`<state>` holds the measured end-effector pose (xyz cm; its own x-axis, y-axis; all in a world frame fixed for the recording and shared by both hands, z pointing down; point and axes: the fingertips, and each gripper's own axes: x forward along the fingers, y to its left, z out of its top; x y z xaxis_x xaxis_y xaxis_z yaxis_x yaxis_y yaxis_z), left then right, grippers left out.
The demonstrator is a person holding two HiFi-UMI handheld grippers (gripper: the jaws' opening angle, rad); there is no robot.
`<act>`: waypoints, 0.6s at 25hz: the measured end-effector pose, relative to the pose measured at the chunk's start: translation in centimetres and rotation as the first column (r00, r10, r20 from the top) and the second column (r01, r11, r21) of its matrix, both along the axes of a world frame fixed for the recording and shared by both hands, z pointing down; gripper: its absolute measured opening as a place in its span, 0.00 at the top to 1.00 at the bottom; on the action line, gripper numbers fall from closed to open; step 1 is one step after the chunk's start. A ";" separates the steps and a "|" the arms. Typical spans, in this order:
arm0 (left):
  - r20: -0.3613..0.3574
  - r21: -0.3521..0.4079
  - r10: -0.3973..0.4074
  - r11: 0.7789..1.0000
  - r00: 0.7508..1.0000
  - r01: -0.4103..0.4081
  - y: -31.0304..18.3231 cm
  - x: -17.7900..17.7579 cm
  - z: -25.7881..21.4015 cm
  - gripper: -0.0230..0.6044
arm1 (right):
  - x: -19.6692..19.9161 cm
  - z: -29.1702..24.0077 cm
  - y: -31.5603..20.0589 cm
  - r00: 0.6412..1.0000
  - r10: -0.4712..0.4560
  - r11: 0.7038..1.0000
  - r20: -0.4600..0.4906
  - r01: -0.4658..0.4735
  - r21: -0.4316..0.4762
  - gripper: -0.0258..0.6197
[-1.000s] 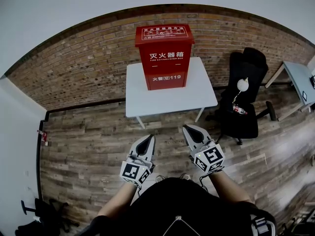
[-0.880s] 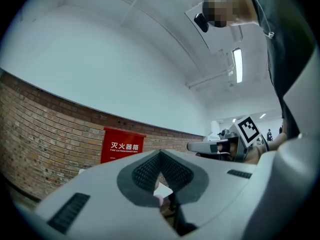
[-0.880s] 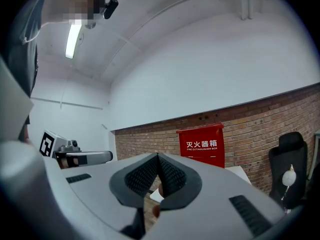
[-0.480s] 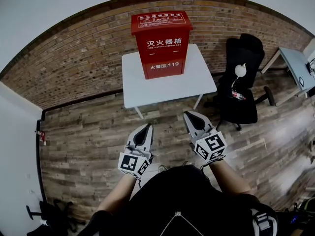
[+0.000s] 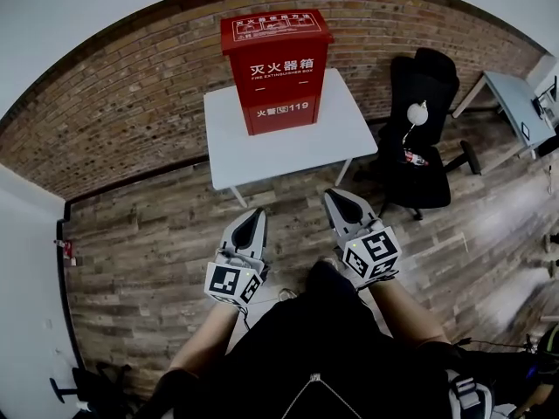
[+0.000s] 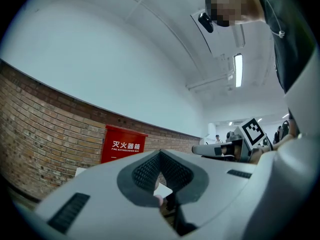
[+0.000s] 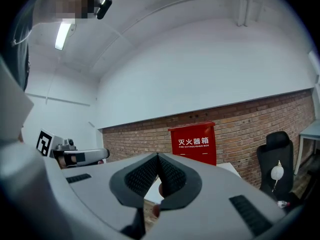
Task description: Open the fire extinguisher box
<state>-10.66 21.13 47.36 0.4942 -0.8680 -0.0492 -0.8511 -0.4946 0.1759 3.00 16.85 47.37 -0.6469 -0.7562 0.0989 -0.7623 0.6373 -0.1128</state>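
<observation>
Fire extinguisher box [image 5: 275, 70] has slid up-left in head view, shut, upright at the back of white table [image 5: 262, 151], well ahead of left gripper [image 5: 255, 214] and right gripper [image 5: 331, 195], both pressed together, empty; best to close in and spread jaws before reaching its lid.

We read this as an office-type workroom, indoors. Evidence: black swivel office chair [image 5: 419, 182] on castors, grey desk [image 5: 511, 94] at the right edge, small white table [image 5: 262, 151] next to a brick wall [image 5: 131, 103], wood-plank floor [image 5: 148, 243], plain white upper wall [image 7: 200, 74] and a ceiling w/ a tube light [image 6: 238, 70]. A red fire extinguisher box [image 5: 278, 68] stands on the table.
</observation>
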 end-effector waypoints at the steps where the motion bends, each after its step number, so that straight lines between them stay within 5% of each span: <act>1: -0.001 0.001 0.005 1.000 1.000 -0.005 -0.4 0.1 0.1 0.89 | 0.1 0.1 -0.3 1.000 0.003 1.000 -0.003 -0.003 -0.002 0.93; 15: 0.024 -0.007 -0.028 1.000 0.999 0.028 -14.4 1.1 1.1 0.89 | 1.5 1.5 -15.4 1.000 -0.017 1.000 0.009 0.017 -0.010 0.93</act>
<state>-9.59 6.74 48.50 0.4707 -0.8817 -0.0315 -0.8686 -0.4694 0.1588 4.46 1.46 48.92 -0.6607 -0.7439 0.1001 -0.7501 0.6492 -0.1261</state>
